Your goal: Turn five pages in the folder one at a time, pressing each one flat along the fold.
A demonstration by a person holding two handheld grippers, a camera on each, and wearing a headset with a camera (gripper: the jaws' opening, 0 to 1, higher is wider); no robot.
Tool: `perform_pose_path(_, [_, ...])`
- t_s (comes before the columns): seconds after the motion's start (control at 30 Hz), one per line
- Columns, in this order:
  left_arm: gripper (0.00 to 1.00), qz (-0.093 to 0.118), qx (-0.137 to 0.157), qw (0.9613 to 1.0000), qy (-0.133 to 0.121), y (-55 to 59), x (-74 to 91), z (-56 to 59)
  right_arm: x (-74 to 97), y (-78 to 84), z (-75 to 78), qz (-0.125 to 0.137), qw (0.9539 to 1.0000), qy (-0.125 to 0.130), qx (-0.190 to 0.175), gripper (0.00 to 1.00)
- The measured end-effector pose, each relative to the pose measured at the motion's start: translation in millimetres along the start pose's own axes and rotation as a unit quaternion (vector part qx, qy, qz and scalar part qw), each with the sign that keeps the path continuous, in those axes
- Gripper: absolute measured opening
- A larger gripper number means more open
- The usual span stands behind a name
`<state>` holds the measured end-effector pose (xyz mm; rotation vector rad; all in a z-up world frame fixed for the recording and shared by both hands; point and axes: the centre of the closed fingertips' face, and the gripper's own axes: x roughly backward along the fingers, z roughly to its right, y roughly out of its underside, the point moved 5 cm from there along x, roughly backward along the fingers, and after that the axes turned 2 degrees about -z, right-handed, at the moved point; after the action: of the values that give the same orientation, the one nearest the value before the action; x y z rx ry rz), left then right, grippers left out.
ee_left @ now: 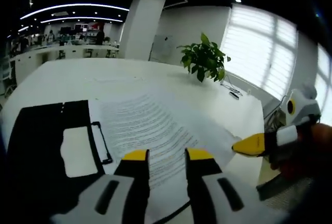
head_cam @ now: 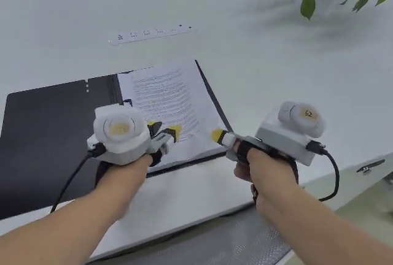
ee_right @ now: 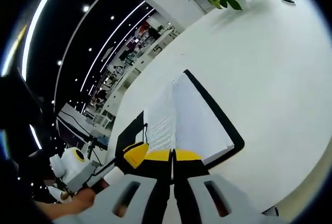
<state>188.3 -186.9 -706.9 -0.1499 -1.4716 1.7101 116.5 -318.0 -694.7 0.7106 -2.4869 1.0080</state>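
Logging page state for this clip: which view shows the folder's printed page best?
The head view: the printed page faces the camera, text lines visible, in the open folder. The left gripper view shows the page foreshortened beyond its jaws; the right gripper view shows it slanted.

An open-plan office — a long white table (head_cam: pixel 276 62) with a power strip (head_cam: pixel 153 33), a potted plant (ee_left: pixel 203 60), window blinds (ee_left: pixel 259 47), a white pillar (ee_left: pixel 142 24), curved ceiling light strips (ee_left: pixel 72 7) and rows of desks (ee_left: pixel 52 53) behind.

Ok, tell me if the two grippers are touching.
Apart. In the head view, bare page separates the left gripper and the right gripper, a plain gap.
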Motion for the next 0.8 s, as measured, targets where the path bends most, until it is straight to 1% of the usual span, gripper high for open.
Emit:
perform_pose_path(0.03, [0.26, 0.011, -0.002, 0.9999, -0.001, -4.2, 7.7, -2.2, 1.0, 0.6, -6.3, 0.001, 1.0000, -0.008, 0.002, 0.00])
perform_pose_path(0.07, [0.27, 0.013, -0.004, 0.9999, -0.002, -5.4, 10.1, -3.1, 1.3, 0.9, -8.3, 0.001, 1.0000, -0.009, 0.003, 0.00])
perform_pose_path(0.1, [0.27, 0.017, -0.009, 0.9998, -0.005, -8.2, 18.0, -6.4, 2.3, 1.3, -14.9, 0.005, 0.9998, -0.017, 0.006, 0.00])
perform_pose_path(0.13, [0.26, 0.027, -0.008, 0.9996, -0.004, -11.7, 25.0, -8.6, 3.0, 2.0, -20.9, 0.006, 0.9997, -0.023, 0.007, 0.00])
perform_pose_path(0.17, [0.26, 0.032, -0.009, 0.9994, -0.006, -14.4, 30.8, -10.1, 3.2, 2.6, -24.8, 0.005, 0.9996, -0.027, 0.009, 0.00])
perform_pose_path(0.27, [0.27, 0.049, -0.021, 0.9985, -0.015, -23.2, 50.1, -18.0, 3.0, 4.2, -40.8, 0.006, 0.9989, -0.042, 0.017, 0.00])
perform_pose_path(0.3, [0.27, 0.050, -0.024, 0.9983, -0.017, -25.0, 55.5, -19.5, 2.5, 5.0, -44.7, 0.005, 0.9988, -0.046, 0.018, 0.00])
perform_pose_path(0.37, [0.26, 0.059, -0.028, 0.9977, -0.021, -29.5, 67.8, -24.5, 1.0, 7.3, -55.2, 0.004, 0.9982, -0.055, 0.026, 0.00])
perform_pose_path(0.4, [0.27, 0.066, -0.034, 0.9969, -0.027, -32.5, 75.0, -28.6, 0.0, 8.8, -59.8, 0.002, 0.9979, -0.058, 0.031, 0.00])
perform_pose_path(0.47, [0.26, 0.072, -0.031, 0.9965, -0.030, -36.0, 84.2, -34.0, -2.6, 12.8, -70.1, -0.002, 0.9969, -0.066, 0.042, 0.00])
perform_pose_path(0.5, [0.27, 0.077, -0.031, 0.9959, -0.034, -38.3, 91.9, -36.6, -4.2, 15.6, -76.8, -0.006, 0.9964, -0.070, 0.048, 0.00])
perform_pose_path(0.6, [0.26, 0.087, -0.034, 0.9946, -0.045, -41.8, 107.9, -45.7, -9.0, 22.5, -92.1, -0.014, 0.9945, -0.079, 0.067, 0.00])
perform_pose_path(0.8, [0.27, 0.098, -0.041, 0.9922, -0.065, -43.8, 135.7, -62.8, -20.4, 37.9, -119.3, -0.029, 0.9905, -0.094, 0.096, 0.00])
